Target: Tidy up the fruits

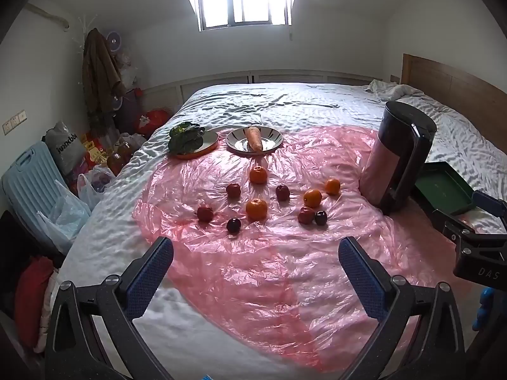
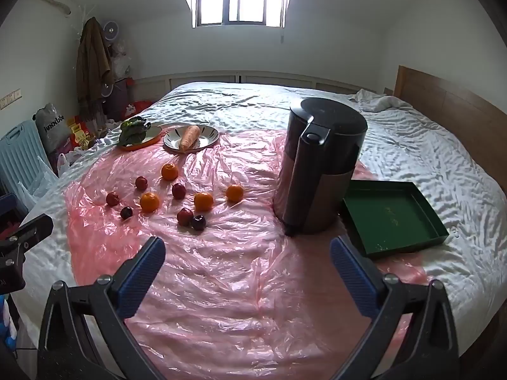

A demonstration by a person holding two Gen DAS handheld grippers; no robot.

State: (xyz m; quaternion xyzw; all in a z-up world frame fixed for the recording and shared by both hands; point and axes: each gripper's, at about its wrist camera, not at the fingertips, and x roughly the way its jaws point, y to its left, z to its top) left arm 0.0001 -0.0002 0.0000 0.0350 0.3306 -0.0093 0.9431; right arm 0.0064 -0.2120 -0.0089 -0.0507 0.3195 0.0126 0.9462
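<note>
Several oranges (image 1: 256,209) (image 2: 149,202) and small dark red fruits (image 1: 233,225) (image 2: 198,222) lie scattered on a pink plastic sheet (image 1: 269,278) (image 2: 221,269) on the bed. A green tray (image 2: 393,217) (image 1: 442,191) lies empty at the right, beside a tall dark canister (image 2: 320,167) (image 1: 399,158). My left gripper (image 1: 255,258) is open and empty, short of the fruits. My right gripper (image 2: 247,258) is open and empty, near the front of the sheet, with the fruits ahead to its left.
A silver plate (image 1: 236,145) (image 2: 207,141) holds a carrot (image 1: 254,138) (image 2: 189,137). An orange-rimmed plate (image 1: 209,141) (image 2: 152,134) holds leafy greens (image 1: 185,136) (image 2: 133,129). Bags and a blue chair (image 1: 31,183) crowd the floor at left. A wooden headboard (image 2: 443,117) stands at right.
</note>
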